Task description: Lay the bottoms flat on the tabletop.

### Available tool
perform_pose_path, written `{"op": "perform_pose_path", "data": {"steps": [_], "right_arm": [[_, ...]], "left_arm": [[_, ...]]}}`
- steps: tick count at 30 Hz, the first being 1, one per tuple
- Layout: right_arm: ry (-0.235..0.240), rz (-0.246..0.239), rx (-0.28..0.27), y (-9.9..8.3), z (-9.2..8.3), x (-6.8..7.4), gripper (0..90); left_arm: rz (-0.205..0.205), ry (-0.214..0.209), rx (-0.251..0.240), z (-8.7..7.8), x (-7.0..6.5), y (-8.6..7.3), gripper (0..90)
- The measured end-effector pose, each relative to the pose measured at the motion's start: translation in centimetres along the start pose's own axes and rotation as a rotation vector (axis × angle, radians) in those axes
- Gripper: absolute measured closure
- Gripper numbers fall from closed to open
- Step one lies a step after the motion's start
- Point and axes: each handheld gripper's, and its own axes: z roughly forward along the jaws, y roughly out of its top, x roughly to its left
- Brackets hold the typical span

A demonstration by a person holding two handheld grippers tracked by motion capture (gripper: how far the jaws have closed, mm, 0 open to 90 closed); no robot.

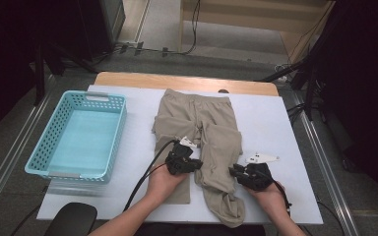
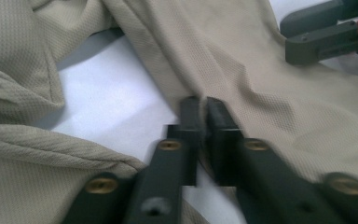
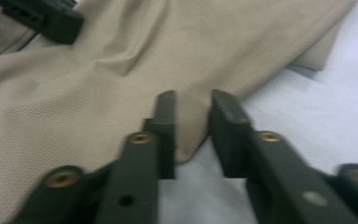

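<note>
The left claw (image 2: 200, 105) is pinched together on the inner edge of a leg of the beige trousers (image 1: 211, 132), mid-surface; the right claw (image 3: 191, 100) stands slightly apart, straddling the leg's outer edge. Risk: thin fabric slipping free when lifted. No readable writing anywhere.

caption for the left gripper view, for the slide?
Left gripper shut on the edge of the beige trousers over the white table.
</note>
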Motion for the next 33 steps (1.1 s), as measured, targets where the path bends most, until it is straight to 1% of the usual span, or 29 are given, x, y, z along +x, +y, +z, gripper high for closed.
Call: {"op": "perform_pose_path", "data": {"steps": [1, 2, 3, 4, 5, 7, 8, 9, 11, 13, 15, 17, 18, 20, 22, 24, 25, 26, 27, 28, 29, 30, 31, 33], "right_arm": [[0.024, 0.005, 0.019, 0.2, 0.0, -0.1, 84.7], [0.049, 0.024, 0.044, 0.5, 0.0, -0.4, 86.4], [0.053, 0.036, 0.068, 0.7, -0.2, -0.6, 87.1], [0.048, 0.034, 0.077, 1.0, -0.5, -0.8, 87.2], [0.04, 0.029, 0.055, 1.1, -1.0, -0.9, 87.3], [0.025, 0.043, -0.01, 1.9, -2.1, -1.5, 87.3], [0.013, 0.051, -0.044, 2.4, -2.5, -1.8, 87.3], [-0.002, 0.05, -0.072, 2.9, -2.8, -2.1, 87.3], [-0.03, 0.049, -0.115, 4.1, -3.1, -2.8, 87.2], [-0.046, 0.053, -0.145, 5.2, -3.1, -3.5, 87.2], [-0.053, 0.064, -0.175, 6.2, -3.1, -4.1, 87.2], [-0.07, 0.056, -0.185, 7.1, -2.8, -4.8, 87.3], [-0.076, 0.059, -0.187, 7.6, -2.5, -5.1, 87.2], [-0.084, 0.066, -0.191, 8.4, -2.0, -5.7, 87.3], [-0.097, 0.07, -0.207, 9.1, -1.8, -6.2, 87.3], [-0.114, 0.079, -0.245, 9.8, -1.8, -6.5, 87.3], [-0.119, 0.085, -0.259, 10.1, -1.6, -6.7, 87.3], [-0.129, 0.082, -0.262, 10.3, -1.3, -6.8, 87.2], [-0.147, 0.072, -0.252, 10.5, -0.9, -7.0, 86.3], [-0.163, 0.073, -0.234, 10.4, -0.4, -7.1, 77.4], [-0.166, 0.078, -0.215, 10.3, 0.0, -7.2, 71.3], [-0.156, 0.086, -0.194, 10.1, 0.2, -7.3, 70.7], [-0.143, 0.083, -0.187, 9.8, 0.3, -7.2, 67.5], [-0.134, 0.058, -0.18, 9.4, 0.1, -7.0, 64.0]], "left_arm": [[-0.023, -0.027, 0.019, -0.1, 0.3, 0.2, 88.7], [-0.031, -0.038, 0.034, -0.3, 0.5, 0.3, 89.1], [-0.038, -0.041, 0.021, -0.7, 0.7, 0.5, 89.1], [-0.046, -0.059, -0.012, -1.3, 0.8, 0.8, 89.1], [-0.047, -0.074, -0.043, -1.9, 0.9, 1.2, 89.0], [-0.009, -0.065, -0.084, -2.8, 0.8, 2.3, 88.8], [0.004, -0.058, -0.101, -3.1, 0.8, 3.0, 88.7], [0.01, -0.053, -0.116, -3.2, 0.9, 3.6, 88.7], [0.008, -0.047, -0.141, -3.3, 1.3, 4.9, 88.6], [0.026, -0.024, -0.155, -3.2, 1.7, 5.9, 88.6], [0.024, -0.016, -0.165, -2.9, 2.3, 6.9, 88.0], [0.031, -0.005, -0.162, -2.6, 2.8, 7.8, 87.9], [0.033, 0.009, -0.159, -2.4, 3.1, 8.3, 87.9], [0.03, 0.021, -0.165, -2.2, 3.6, 9.1, 88.0], [0.025, 0.034, -0.19, -2.4, 4.0, 9.9, 88.1], [0.037, 0.043, -0.219, -2.5, 4.4, 10.8, 87.9], [0.045, 0.061, -0.225, -2.5, 4.7, 11.1, 86.8], [0.033, 0.065, -0.224, -2.3, 5.0, 11.3, 83.1], [0.015, 0.066, -0.209, -2.1, 5.3, 11.4, 79.3], [0.008, 0.064, -0.194, -2.0, 5.4, 11.3, 73.4], [0.006, 0.066, -0.177, -1.9, 5.4, 11.1, 68.7], [0.012, 0.065, -0.167, -1.9, 5.4, 10.8, 64.2], [0.015, 0.06, -0.163, -2.0, 5.3, 10.5, 60.4], [0.014, 0.038, -0.158, -2.3, 5.1, 9.9, 54.2]]}}
